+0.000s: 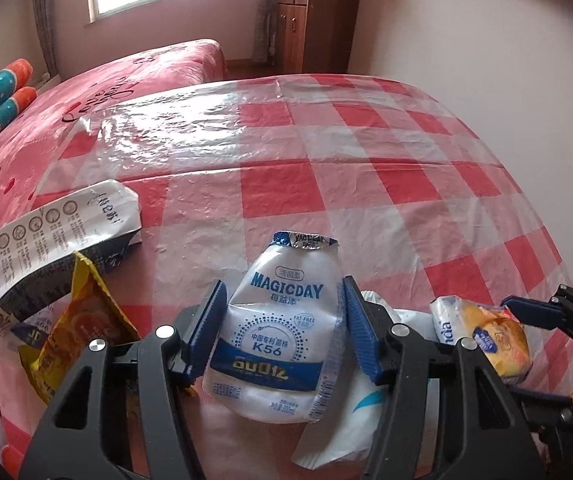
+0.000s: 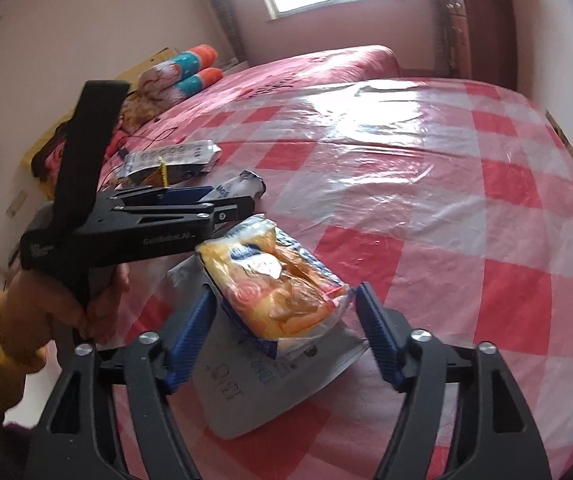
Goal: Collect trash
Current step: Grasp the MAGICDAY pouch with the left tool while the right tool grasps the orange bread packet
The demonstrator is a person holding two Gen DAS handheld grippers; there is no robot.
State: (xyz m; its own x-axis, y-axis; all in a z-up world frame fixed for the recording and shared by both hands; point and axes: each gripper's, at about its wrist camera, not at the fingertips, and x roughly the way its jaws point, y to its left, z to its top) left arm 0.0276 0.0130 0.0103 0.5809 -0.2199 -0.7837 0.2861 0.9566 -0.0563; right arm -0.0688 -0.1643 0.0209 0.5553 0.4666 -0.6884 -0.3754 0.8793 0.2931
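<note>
- The left gripper sits around a crushed white bottle marked MAGICDAY; its blue pads flank the bottle's sides, the right one touching the label edge, the left one very close, but whether they actually press it I cannot tell.
- The bottle stands roughly upright on the checked cloth, foil top torn and bent.
- Left of the bottle lies a yellow wrapper, partly tucked under a white-and-black carton flattened on the cloth's edge.
- Right of the bottle, a yellow snack pack lies on a white pouch that reaches under the bottle's base.
- The right gripper is spread wide on either side of the snack pack; the left pad is at the pack's corner, the right pad stands apart from it, so nothing is held.
- The pack rests on a grey-white pouch on the cloth.
- Beyond the pack, the left gripper is seen side-on, a hand in a mustard sleeve on its handle.
- The cloth lies over a pink bed; pillows are at its far left.
</note>
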